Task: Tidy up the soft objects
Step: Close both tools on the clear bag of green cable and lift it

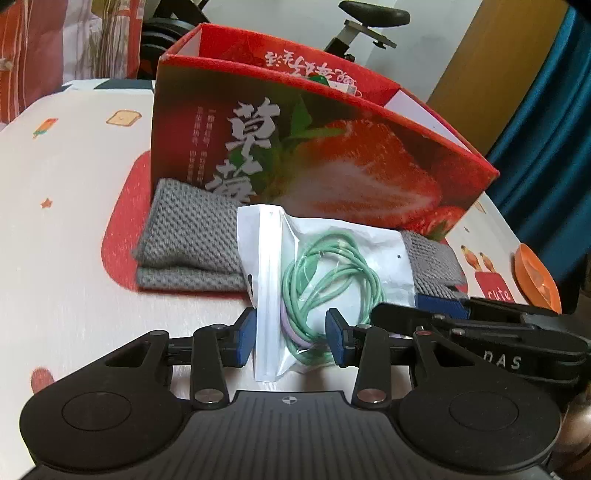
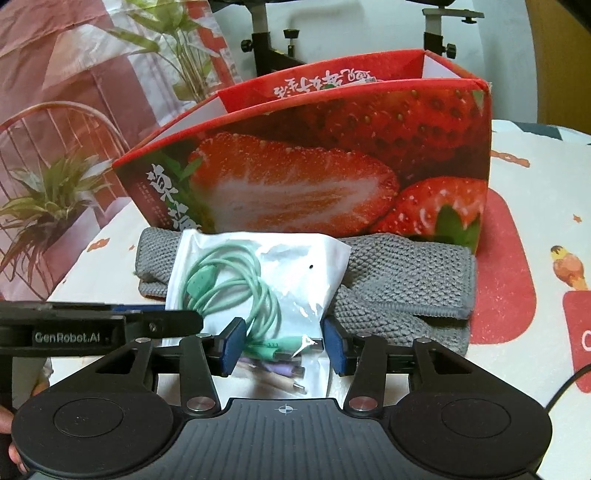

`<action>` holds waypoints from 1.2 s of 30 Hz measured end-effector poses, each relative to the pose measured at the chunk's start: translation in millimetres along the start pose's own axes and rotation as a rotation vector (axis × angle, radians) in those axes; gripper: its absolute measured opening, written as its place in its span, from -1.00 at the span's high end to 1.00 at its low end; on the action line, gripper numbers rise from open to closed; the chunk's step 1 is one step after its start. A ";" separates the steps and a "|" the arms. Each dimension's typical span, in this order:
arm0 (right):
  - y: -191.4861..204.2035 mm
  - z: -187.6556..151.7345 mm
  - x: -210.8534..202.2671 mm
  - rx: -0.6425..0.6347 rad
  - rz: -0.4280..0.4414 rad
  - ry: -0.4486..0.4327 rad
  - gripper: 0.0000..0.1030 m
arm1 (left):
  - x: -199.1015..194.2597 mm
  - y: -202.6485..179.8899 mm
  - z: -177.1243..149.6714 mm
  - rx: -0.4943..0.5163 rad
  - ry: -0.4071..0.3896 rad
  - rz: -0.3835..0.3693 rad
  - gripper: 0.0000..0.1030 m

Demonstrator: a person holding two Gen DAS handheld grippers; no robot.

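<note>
A clear and white plastic bag [image 1: 332, 251] holding a coiled green cable [image 1: 332, 280] lies on a folded grey knitted cloth [image 1: 184, 236], in front of a red strawberry box [image 1: 332, 158]. My left gripper [image 1: 291, 338] straddles the bag's near end, its blue pads beside the plastic without pinching it. The right wrist view shows the same bag [image 2: 295, 266] on the cloth [image 2: 406, 280] before the box [image 2: 332, 166]. My right gripper [image 2: 284, 345] stands open around the cable plugs at the bag's near edge.
The box is open at the top and stands on a patterned tablecloth [image 1: 55, 221]. An orange object [image 1: 537, 280] sits at the table's right edge. An exercise bike [image 1: 369, 18] stands behind. A hand [image 2: 7, 417] shows at the lower left.
</note>
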State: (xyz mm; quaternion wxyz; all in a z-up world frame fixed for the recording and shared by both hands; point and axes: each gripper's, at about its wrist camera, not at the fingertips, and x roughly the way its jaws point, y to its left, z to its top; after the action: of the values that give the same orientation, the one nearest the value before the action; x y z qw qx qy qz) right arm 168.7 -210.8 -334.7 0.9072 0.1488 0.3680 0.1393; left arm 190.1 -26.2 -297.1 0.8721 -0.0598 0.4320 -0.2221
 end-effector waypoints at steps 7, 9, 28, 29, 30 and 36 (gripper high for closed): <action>6.4 -3.8 -6.2 -0.014 -0.008 0.013 0.16 | -8.7 -0.1 -11.4 -0.024 0.007 -0.001 0.18; 8.8 -4.1 -9.2 -0.020 -0.008 0.011 0.16 | -12.1 -1.3 -13.1 -0.030 0.002 -0.002 0.18; 42.5 2.2 -50.5 -0.210 -0.049 -0.102 0.16 | -56.0 -20.3 -12.9 -0.002 -0.098 0.004 0.20; 44.3 3.4 -52.8 -0.218 -0.054 -0.110 0.16 | -57.2 -20.9 -12.3 0.000 -0.103 0.002 0.20; 46.0 4.3 -54.9 -0.225 -0.058 -0.118 0.16 | -58.4 -21.4 -11.3 0.002 -0.110 0.000 0.20; 57.2 14.6 -67.2 -0.277 -0.059 -0.158 0.33 | -69.8 -26.5 0.7 0.013 -0.161 -0.058 0.23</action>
State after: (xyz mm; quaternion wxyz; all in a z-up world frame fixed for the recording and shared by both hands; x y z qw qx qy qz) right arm 124.5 -185.2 -261.4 0.9488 0.0217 0.2770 0.1500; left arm 144.9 -19.3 -238.1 0.8975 -0.0840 0.3572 -0.2445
